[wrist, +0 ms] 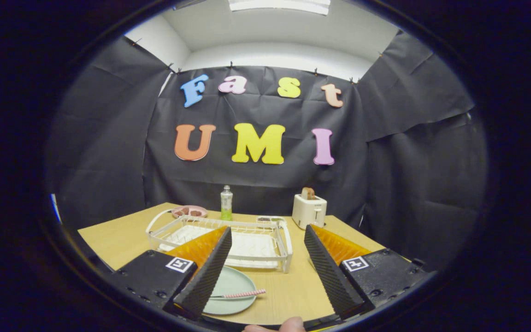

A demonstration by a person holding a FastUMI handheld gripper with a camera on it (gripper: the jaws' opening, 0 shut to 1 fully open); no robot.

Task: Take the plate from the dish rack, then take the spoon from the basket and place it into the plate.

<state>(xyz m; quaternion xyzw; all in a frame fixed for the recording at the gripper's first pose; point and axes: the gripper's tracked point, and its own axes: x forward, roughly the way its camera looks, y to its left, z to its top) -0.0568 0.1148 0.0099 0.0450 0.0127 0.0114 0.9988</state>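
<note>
A pale wooden tabletop (127, 237) stands in a booth of black cloth (408, 152), white ceiling above. Far side: a pink dish (190, 211), a bottle (226, 203) and a toaster (309, 210) holding a slice. The white rack (272, 240) lies mid-table, just beyond my fingers. The tabletop's right edge runs close past the toaster; bare wood lies open between the rack and me, right of the plate. My gripper (268, 256) is released, fingers wide apart, gripping nothing and touching nothing. The green plate (235, 288) rests flat on the tabletop beside my left finger, partly hidden by it. The spoon (242, 293) lies across the plate, its pink handle pointing right over the rim
</note>
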